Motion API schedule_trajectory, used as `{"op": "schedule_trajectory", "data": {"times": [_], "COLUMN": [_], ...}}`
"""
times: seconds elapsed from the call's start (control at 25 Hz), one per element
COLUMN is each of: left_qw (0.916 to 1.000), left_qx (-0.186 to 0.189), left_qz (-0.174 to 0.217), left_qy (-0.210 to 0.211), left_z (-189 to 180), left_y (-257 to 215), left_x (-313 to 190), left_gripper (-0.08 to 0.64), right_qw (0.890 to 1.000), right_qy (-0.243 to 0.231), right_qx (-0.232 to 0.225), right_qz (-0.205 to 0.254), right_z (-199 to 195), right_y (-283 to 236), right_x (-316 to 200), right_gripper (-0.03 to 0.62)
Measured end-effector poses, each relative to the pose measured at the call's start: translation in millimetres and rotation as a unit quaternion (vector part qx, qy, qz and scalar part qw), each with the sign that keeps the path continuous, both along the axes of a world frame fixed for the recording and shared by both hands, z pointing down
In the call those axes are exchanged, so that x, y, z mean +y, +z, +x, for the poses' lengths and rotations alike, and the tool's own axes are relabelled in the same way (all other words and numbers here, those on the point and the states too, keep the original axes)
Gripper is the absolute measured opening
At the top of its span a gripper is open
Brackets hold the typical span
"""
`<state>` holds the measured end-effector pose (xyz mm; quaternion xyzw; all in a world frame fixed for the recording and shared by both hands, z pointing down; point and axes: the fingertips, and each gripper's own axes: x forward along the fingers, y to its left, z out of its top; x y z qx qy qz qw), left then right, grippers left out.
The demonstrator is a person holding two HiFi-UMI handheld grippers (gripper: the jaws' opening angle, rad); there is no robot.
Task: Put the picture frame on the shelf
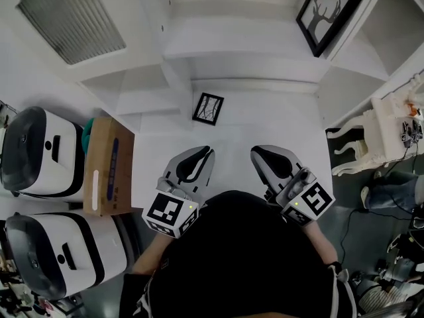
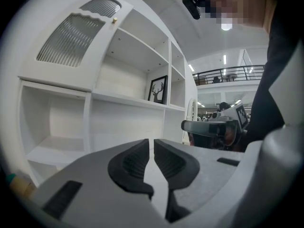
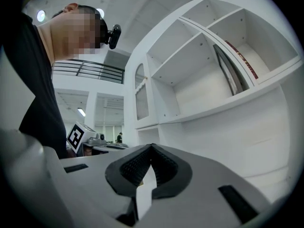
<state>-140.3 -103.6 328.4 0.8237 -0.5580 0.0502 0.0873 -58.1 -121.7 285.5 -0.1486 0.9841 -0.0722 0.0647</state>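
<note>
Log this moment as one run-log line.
left gripper: slightly open, empty | right gripper: shut, empty | small picture frame: on white ledge ahead, not gripped

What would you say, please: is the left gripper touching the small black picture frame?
Apart. The head view shows bare white shelf between the left gripper and the small black picture frame.

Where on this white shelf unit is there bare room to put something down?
The ledge right of the small picture frame is bare to its edge, and so is the shelf left of the deer picture. At the left it is crowded: a cardboard box and two white machines.
</note>
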Motion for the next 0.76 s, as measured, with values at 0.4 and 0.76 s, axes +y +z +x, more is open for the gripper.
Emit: {"op": "schedule_trajectory", "data": {"times": [0.4, 0.76], "left_qw": [1.0, 1.0], "left_qx": [0.0, 0.004], "left_qz": [-0.001, 0.003], "left_qy": [0.002, 0.004], "left_z": [0.5, 1.4], "left_y": [-1.1, -3.5], "left_x": [1.3, 2.4], "left_gripper": [0.037, 0.035], "right_qw": [1.0, 0.999], "right_qy": [-0.014, -0.021], "right_qx": [0.02, 0.031], "right_qz": [-0.01, -0.01], "right_z": [-3.9, -7.6], "right_y": [10.6, 17.1], "right_x": [1.9, 6.4], "right_gripper": [0.018, 0.018]}}
